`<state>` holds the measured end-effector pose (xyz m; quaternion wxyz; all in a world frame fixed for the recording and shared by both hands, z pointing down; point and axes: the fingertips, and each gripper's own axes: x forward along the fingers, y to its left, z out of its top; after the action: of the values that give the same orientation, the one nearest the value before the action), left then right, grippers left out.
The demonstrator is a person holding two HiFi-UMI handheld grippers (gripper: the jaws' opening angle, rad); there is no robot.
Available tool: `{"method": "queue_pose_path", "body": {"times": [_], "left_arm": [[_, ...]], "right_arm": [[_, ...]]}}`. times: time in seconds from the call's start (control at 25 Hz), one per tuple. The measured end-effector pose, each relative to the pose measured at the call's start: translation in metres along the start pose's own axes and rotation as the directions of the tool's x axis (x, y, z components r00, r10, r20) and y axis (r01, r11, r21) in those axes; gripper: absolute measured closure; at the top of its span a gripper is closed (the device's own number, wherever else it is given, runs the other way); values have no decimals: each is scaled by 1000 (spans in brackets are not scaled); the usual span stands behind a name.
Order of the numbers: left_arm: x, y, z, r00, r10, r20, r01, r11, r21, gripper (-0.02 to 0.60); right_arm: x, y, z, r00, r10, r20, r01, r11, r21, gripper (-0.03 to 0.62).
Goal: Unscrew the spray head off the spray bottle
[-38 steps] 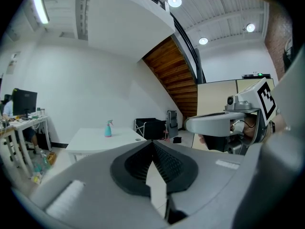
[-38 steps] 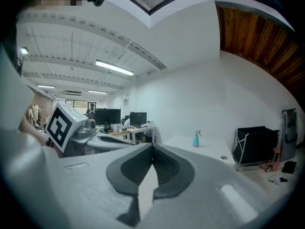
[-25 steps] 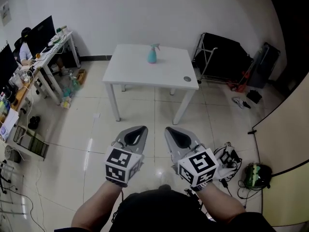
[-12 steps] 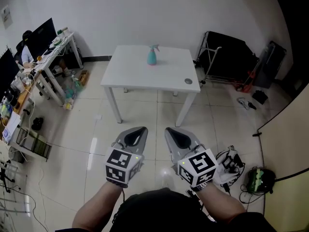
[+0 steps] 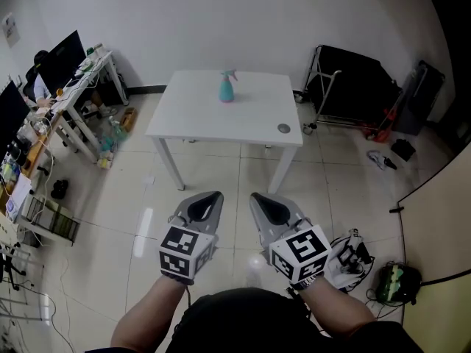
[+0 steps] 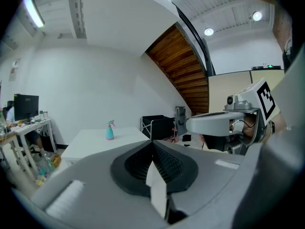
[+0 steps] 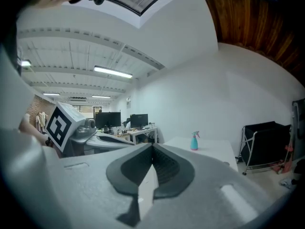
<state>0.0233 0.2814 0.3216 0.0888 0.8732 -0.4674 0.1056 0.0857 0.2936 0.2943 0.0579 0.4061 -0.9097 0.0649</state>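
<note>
Two handheld grippers are hovering side by side at the bottom of the head view, just ahead of the wearer's forearms (image 5: 143, 316): the left gripper (image 5: 215, 196) and the right gripper (image 5: 255, 196). Both are pointing forward, close to level, with their marker cubes (image 5: 186, 251) facing the camera. In each gripper's own view the jaws are meeting at the tips with nothing between them, so both tools are closed and empty. This is probably a carrying posture, since nothing is within reach.

Glossy floor tiles (image 5: 110, 197) are lying under and ahead of the grippers. A tangle of cables (image 5: 353, 247) and a green object (image 5: 394, 282) are sitting on them to the right.

Well beyond the grippers, a white table (image 5: 250, 120) is standing in open floor. The spray bottle (image 5: 226, 89), teal in colour, is standing upright on it near the far edge, about midway across. Its spray head (image 5: 229, 73) is still screwed on. A small dark round thing (image 5: 284, 129) is sitting near the table's front right corner, well apart from the bottle. With bare tabletop around it, the bottle seems placed so both tools can come at it.

Farther back, a black cart (image 5: 353, 87) is standing against the wall on the right. Desks with monitors (image 5: 62, 57) are lining the left.

Judging from this, the unscrewing is not yet starting. Both grippers will need opening, one for steadying the body, the other for turning the head.
</note>
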Motion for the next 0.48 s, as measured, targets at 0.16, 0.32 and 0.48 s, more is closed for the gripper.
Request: {"method": "queue_pose_path", "body": {"times": [0.16, 0.32, 0.48], "left_arm": [[17, -7, 2, 1000, 14, -7, -14, 1000, 0, 568], [26, -10, 3, 999, 41, -14, -41, 999, -4, 568], [31, -11, 2, 998, 58, -21, -57, 998, 7, 568]], "right_arm": [[-1, -20, -1, 1000, 19, 1, -19, 1000, 2, 603], [-1, -33, -4, 999, 39, -3, -39, 999, 9, 603], [-1, -39, -5, 998, 56, -6, -56, 998, 14, 603]]}}
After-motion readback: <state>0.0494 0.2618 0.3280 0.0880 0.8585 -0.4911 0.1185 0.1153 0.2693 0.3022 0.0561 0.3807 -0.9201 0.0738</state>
